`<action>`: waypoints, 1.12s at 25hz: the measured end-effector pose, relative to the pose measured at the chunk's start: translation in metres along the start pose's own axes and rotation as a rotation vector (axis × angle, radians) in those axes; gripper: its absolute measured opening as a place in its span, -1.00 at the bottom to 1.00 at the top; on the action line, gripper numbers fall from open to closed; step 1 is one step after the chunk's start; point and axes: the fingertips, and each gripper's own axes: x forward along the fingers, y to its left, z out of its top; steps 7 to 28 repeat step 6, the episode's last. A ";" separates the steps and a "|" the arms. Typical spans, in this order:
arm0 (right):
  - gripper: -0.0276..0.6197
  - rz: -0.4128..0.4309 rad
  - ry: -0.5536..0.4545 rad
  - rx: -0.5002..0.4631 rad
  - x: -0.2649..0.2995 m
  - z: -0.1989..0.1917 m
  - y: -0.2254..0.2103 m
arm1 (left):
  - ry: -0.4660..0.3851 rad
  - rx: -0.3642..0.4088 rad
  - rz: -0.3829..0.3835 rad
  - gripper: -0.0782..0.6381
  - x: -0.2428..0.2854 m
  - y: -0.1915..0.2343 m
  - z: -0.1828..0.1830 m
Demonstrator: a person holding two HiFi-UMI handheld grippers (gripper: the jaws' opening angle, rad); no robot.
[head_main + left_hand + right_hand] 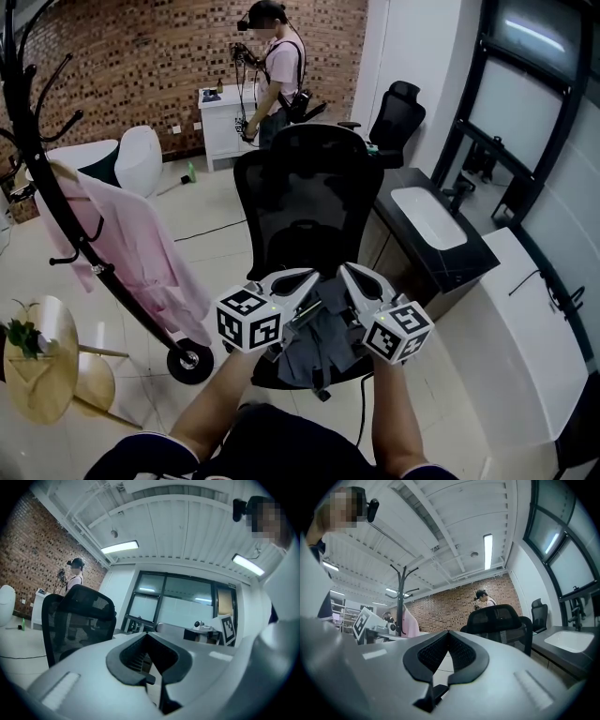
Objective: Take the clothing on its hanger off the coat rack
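Observation:
A pink garment (141, 244) hangs on a hanger (62, 172) from the black coat rack (37, 141) at the left of the head view. The rack leans, with a wheel at its foot. Both grippers are held close to the person's body, well to the right of the rack and apart from it. The left gripper (311, 277) (149, 634) is shut with nothing in it. The right gripper (345, 270) (449, 632) is also shut and holds nothing. In the right gripper view the garment (410, 623) and the rack (402, 597) show far off at the left.
A black office chair (309, 197) stands right in front of the grippers, with grey clothing (323, 347) on its seat. A round wooden table (37, 366) with a plant is at lower left. A dark sink counter (431, 220) is at right. Another person (279, 66) stands at the brick wall.

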 end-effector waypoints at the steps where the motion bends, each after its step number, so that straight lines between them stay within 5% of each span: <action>1: -0.91 0.003 0.001 0.000 0.000 0.000 0.001 | 0.000 -0.001 0.000 -0.75 0.000 0.000 0.000; 28: -0.91 0.005 -0.002 -0.002 -0.001 0.000 -0.001 | 0.006 -0.001 -0.005 -0.75 0.004 -0.001 -0.003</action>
